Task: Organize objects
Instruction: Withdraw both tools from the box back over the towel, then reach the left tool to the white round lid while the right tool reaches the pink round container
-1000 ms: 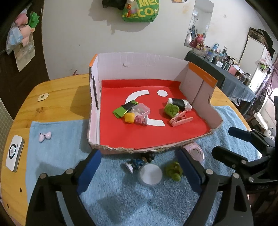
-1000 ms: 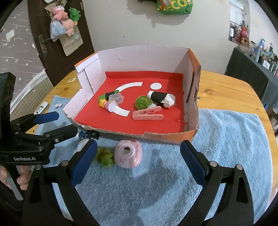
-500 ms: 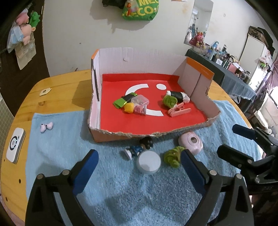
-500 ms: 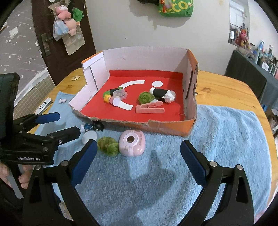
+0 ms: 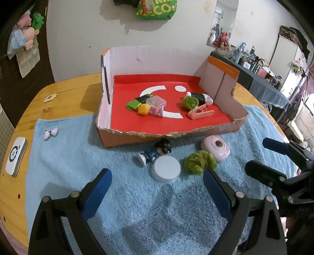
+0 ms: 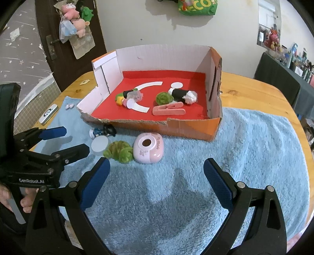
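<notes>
Fingers (image 5: 96,194) of the left gripper (image 5: 156,175) stood wide over the towel. Its jaws had just been closing a little, with nothing between them. The right gripper (image 6: 156,164) also stood wide and empty.

Likely faults, as judged from the layout:
- Cardboard box (image 5: 129,137): its torn front wall was low and light. A gripper pushing against it could slide the whole box across the towel.
- Pink case (image 6: 148,148): it was rounded and smooth. Fingers closing off-centre could squeeze it out sideways.
- Green woolly piece (image 5: 200,162): it lay touching the pink case, so a grasp on one could drag the other.
- White lid (image 5: 166,169): it was flat and low in the pile, so fingers could ride over it or pinch towel instead.
- Toy figure (image 5: 155,152): it lay just beside the lid and close to the box wall, leaving little room for a finger behind it.
- Both grippers pointed at one small cluster and could foul each other.

All four loose things lay on the towel just in front of the box. Several others already lay on its red floor.

A round wooden worktop (image 5: 64,94) carried a blue towel (image 5: 137,219), whose deep pile could snag small parts. A white device (image 5: 15,157) sat at the worktop's edge, and a tiny pink item (image 5: 50,133) lay well apart on the towel. Behind stood a pale wall and a dark door (image 6: 64,64) hung with plush toys. A cluttered side table (image 5: 255,78) and a green bag (image 5: 157,9) completed the room.
</notes>
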A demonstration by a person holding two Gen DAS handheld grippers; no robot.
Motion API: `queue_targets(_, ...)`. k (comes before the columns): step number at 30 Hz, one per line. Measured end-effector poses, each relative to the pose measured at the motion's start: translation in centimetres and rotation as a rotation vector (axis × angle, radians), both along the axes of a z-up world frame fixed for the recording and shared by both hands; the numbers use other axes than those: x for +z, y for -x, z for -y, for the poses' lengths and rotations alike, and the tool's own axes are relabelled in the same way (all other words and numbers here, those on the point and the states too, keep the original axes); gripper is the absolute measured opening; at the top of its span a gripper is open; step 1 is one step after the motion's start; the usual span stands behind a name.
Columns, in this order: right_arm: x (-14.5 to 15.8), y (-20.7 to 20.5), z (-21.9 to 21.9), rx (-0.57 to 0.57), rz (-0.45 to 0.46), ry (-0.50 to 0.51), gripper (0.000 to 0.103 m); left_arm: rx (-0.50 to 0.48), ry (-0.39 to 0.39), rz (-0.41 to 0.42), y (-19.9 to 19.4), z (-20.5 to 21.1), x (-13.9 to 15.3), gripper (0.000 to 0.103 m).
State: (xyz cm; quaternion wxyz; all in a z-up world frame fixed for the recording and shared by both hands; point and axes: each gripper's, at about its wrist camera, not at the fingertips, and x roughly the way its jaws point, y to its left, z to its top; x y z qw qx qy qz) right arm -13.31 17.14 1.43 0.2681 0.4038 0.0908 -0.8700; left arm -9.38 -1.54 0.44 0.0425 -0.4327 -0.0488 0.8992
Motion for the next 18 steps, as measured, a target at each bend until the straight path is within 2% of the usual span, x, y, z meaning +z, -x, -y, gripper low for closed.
queue_targets(2,-0.2,0.1,-0.1,-0.005,0.002,-0.002,0.097,-0.004,0.001,0.002,0.0,-0.1,-0.2,0.090)
queue_targets(4,-0.3,0.1,-0.1,-0.008,0.000,-0.003,0.097,-0.009,-0.001,0.005,0.0,-0.1,-0.3,0.082)
queue_targets(8,-0.7,0.3,0.0,-0.004,0.001,-0.007,0.096,-0.020,-0.003,0.009,0.1,-0.3,-0.6,0.075)
queue_targets(10,-0.9,0.4,0.1,-0.001,0.002,-0.016,0.087,-0.024,-0.005,0.011,0.2,-0.4,-0.8,0.071)
queue_targets(14,-1.5,0.8,0.5,0.004,0.011,-0.036,0.081,-0.039,-0.014,0.025,0.4,-0.5,-1.3,0.062)
queue_targets(18,-2.1,1.3,1.0,0.010,0.017,-0.056,0.069,-0.059,-0.023,0.038,0.6,-0.8,-1.8,0.050)
